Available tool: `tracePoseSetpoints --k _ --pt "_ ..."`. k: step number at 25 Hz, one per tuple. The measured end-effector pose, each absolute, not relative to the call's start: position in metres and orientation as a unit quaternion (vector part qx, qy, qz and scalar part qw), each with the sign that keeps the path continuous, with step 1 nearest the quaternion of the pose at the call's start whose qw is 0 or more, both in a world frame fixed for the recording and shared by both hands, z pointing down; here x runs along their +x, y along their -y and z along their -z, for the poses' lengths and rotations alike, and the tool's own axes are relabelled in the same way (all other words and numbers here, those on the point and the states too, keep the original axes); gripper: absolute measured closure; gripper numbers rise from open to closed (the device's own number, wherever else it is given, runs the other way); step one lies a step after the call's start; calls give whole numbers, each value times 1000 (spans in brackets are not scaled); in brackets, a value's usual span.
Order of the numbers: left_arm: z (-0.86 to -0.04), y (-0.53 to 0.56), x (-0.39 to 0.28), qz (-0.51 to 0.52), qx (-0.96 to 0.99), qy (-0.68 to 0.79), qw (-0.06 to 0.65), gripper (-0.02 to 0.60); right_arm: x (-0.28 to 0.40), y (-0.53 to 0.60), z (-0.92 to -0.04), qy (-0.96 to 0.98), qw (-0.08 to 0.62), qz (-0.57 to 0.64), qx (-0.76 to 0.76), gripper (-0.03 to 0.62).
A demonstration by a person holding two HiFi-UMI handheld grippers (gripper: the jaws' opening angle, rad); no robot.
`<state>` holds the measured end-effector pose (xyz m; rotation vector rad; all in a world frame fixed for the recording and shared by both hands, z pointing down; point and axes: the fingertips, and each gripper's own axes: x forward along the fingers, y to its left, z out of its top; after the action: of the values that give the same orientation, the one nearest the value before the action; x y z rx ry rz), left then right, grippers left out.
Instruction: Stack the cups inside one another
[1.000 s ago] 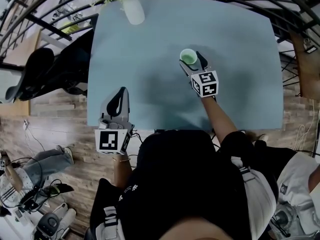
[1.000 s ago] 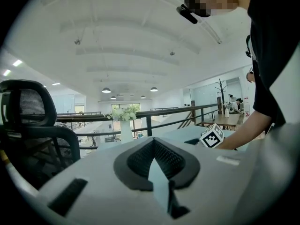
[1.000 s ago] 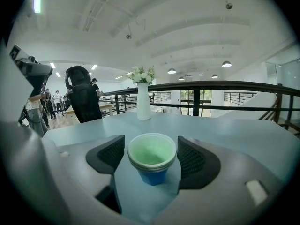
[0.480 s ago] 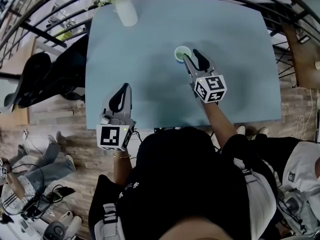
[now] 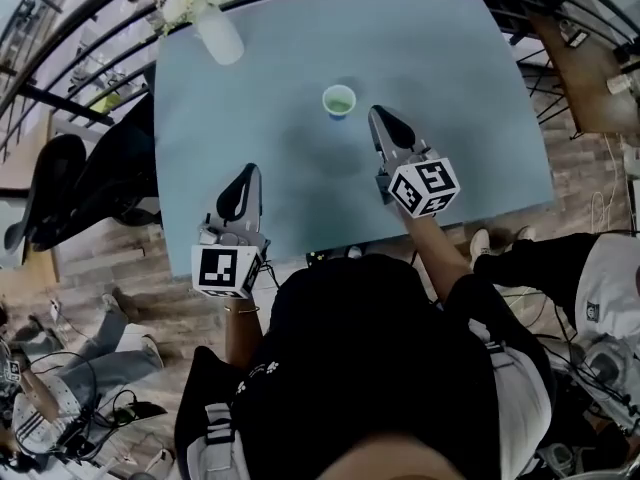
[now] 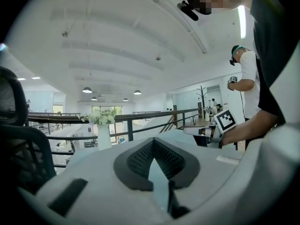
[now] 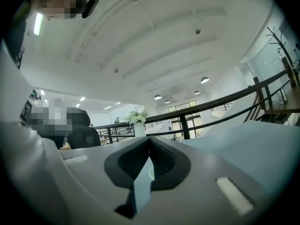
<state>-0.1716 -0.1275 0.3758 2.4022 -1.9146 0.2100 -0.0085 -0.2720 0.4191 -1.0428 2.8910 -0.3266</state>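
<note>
A pale blue bench [image 5: 470, 88] beside a railing carries one green cup [image 5: 339, 100] near its middle, toward the far edge. The left gripper [image 5: 241, 180] and the right gripper [image 5: 386, 126] both have their fingers pressed together on nothing. Any retreat should probably stay high, clear of the cup's rim.

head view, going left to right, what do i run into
chair → left gripper → cup → right gripper
</note>
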Motion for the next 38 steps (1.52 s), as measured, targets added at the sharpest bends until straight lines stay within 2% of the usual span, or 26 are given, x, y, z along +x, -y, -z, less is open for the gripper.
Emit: tracePoseSetpoints --k 20,26,38 --pt "-379 139 -123 -74 817 571 40 589 30 228 -406 -940 21 100 -325 588" --pt "-381 128 -127 -74 815 573 39 589 19 214 -409 -948 -5 87 -307 588" --pt "-379 123 -130 -77 809 581 36 589 11 211 -406 -953 -3 82 -292 588"
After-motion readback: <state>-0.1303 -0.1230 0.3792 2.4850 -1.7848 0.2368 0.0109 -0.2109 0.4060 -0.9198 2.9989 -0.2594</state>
